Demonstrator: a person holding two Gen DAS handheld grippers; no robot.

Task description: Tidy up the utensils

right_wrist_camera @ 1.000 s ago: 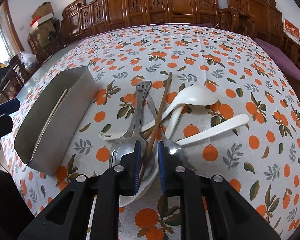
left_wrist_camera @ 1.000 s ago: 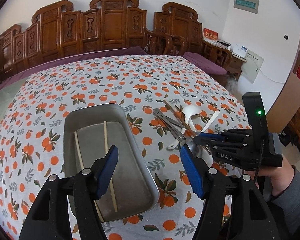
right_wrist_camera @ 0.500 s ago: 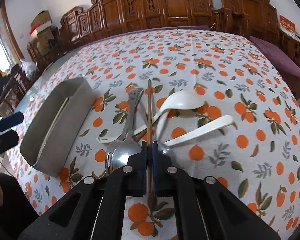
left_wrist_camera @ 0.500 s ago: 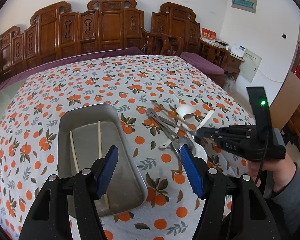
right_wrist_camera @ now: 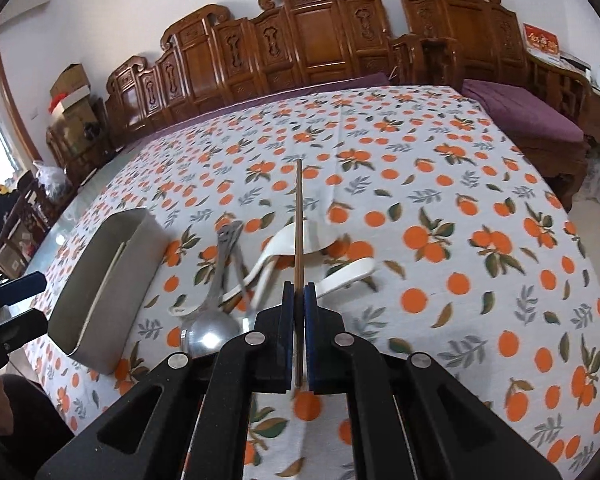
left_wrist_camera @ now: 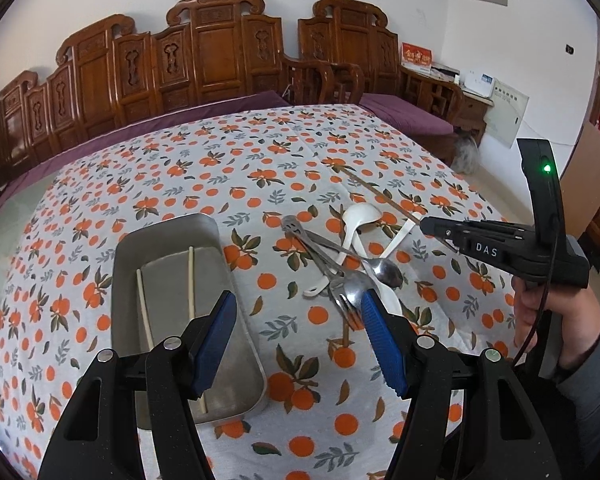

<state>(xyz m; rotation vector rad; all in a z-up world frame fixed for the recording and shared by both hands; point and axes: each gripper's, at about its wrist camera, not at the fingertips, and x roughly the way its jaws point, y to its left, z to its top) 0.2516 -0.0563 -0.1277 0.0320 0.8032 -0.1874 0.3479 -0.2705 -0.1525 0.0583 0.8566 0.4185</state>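
Metal tray point(left_wrist_camera: 164, 240) holds two pale chopsticks point(left_wrist_camera: 191, 280); right hand-held gripper point(right_wrist_camera: 299, 296) clamps a brown chopstick point(right_wrist_camera: 298, 216).

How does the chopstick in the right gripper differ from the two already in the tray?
The dark brown chopstick is pinched in the shut right gripper, off the table; the pale chopsticks lie loose in the metal tray. It is one; they are two. All are thin, straight sticks.

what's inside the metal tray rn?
Two pale chopsticks lie lengthwise in the metal tray, apart from each other. The left gripper's fingers cover the tray's near end, so anything there is hidden. In the right wrist view the tray wall blocks most of the inside.
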